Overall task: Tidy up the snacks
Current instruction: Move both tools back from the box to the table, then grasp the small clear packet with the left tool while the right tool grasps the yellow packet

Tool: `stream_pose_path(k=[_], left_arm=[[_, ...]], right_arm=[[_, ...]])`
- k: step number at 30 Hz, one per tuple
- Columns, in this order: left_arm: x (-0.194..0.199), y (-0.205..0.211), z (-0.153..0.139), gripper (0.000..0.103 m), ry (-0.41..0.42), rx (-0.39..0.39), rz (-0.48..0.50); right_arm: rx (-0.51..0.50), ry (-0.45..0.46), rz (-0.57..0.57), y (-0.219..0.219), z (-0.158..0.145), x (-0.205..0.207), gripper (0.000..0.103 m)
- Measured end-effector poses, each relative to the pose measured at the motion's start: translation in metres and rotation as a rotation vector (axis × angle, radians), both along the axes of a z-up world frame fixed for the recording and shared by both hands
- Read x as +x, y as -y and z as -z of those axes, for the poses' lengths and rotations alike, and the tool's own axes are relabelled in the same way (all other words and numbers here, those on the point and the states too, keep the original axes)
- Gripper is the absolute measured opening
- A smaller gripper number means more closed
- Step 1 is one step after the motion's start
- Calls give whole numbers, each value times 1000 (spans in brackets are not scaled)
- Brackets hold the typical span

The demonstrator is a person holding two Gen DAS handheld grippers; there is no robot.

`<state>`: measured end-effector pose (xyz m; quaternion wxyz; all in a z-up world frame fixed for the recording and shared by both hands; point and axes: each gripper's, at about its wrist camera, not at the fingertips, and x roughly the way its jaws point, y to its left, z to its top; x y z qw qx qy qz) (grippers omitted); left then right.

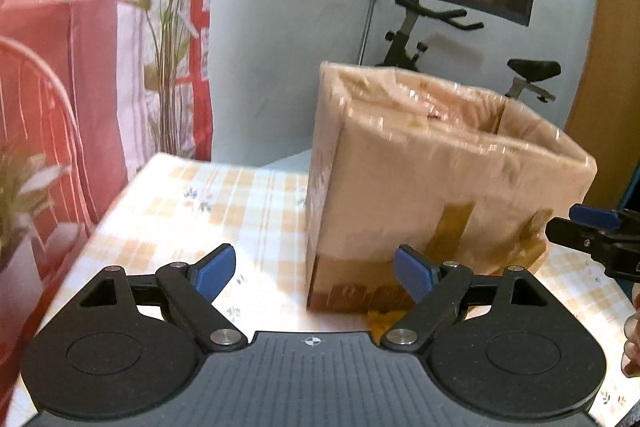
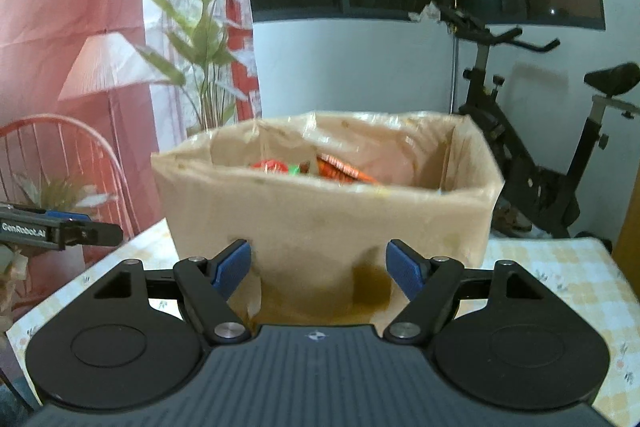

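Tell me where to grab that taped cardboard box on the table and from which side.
Take the cardboard box by its open top rim, one gripper on each short end wall, coming down from above. It is too wide for one jaw, its faces are flat and tape-slick, and the snack packets sit low inside.

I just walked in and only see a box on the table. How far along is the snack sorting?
Done: some snack packets, red and orange, already lie inside the box. In hand: nothing; the left gripper and right gripper are both open and empty, facing the box on the table. Left: no loose snacks are clearly visible on the table, so what remains cannot be judged from here.
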<state>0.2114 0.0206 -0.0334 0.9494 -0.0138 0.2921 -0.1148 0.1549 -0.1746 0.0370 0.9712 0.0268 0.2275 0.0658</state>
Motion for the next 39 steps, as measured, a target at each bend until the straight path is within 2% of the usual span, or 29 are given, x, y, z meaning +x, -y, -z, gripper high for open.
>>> stream_pose_path(k=[2, 7, 14, 18, 22, 24, 25, 31, 39], left_arm=[[-1, -3, 8, 87, -13, -17, 21], [-9, 3, 29, 83, -36, 12, 72], [-9, 28, 72, 60, -120, 66, 197], [-6, 40, 96, 55, -175, 113, 242], [-2, 45, 114, 50, -224, 128, 239], [-3, 44, 118, 35, -211, 135, 229], [-2, 42, 118, 20, -209, 134, 229], [-2, 26, 116, 19, -193, 87, 180], [2, -1, 101, 19, -150, 15, 63]], right_arm=[[0, -19, -6, -2, 6, -1, 77], [5, -69, -40, -10, 24, -6, 77], [25, -169, -43, -18, 58, -4, 76], [35, -218, -40, -16, 73, -4, 74], [51, -251, -26, -12, 82, -1, 71], [62, -267, -19, -8, 87, 0, 71], [66, -273, -18, -7, 89, 1, 71], [79, -321, -38, -14, 101, 11, 71], [66, -350, -129, -45, 112, 34, 71]])
